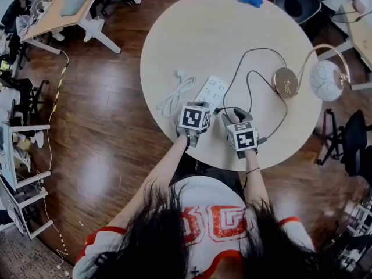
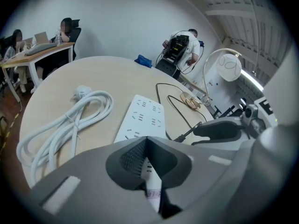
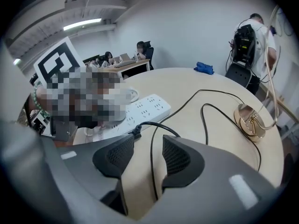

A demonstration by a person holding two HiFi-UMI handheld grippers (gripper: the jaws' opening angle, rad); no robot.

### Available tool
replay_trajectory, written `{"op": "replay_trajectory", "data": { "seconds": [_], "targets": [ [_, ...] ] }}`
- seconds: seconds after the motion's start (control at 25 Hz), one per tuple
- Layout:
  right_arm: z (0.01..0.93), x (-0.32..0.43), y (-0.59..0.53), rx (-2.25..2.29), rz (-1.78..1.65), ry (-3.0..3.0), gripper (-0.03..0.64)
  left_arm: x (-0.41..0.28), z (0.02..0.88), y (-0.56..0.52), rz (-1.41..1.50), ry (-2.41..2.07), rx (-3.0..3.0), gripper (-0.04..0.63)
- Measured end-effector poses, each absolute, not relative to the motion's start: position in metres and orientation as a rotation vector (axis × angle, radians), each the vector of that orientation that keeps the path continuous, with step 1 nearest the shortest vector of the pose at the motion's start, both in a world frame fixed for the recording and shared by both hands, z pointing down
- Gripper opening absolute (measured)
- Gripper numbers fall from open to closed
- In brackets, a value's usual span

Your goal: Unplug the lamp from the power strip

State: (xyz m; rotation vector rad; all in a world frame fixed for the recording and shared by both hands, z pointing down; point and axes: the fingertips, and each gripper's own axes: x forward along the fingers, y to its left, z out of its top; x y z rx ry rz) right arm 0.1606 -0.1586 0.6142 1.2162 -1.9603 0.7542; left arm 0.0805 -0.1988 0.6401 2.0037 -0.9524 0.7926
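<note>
Where the left gripper (image 2: pixel 146 143) pinches the power strip (image 2: pixel 143 117), its label (image 2: pixel 153 194) is illegible.

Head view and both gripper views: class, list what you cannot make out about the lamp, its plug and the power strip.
- Plug prongs: too small in every view.
- Power strip near end: left gripper view, buried in the shut jaws of the left gripper; head view, under its marker cube.
- Lamp shade: right gripper view, cut off by the right edge; only the base shows.
</note>
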Motion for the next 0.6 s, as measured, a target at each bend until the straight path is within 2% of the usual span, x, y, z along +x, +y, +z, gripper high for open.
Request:
{"op": "replay_trajectory", "data": {
  "seconds": [0.12,0.28,0.32,0.6],
  "targets": [
    [0.599,0.171,-0.152,1.307,0.76,-1.963,0.165,0.083,0.631,-0.192,0.772,-0.926,2.068,0.0],
    [0.572,0.183,-0.153,1.499,0.72,-1.959,0.021,0.087,0.601,-0.189,0.626,-0.908,2.141,0.0],
    [0.566,0.184,-0.153,1.538,0.716,-1.965,0.002,0.088,0.592,-0.188,0.595,-0.903,2.166,0.0],
    [0.523,0.163,-0.153,1.733,0.845,-2.093,0.002,0.081,0.522,-0.172,0.399,-0.869,2.328,0.0]
  ]
}}
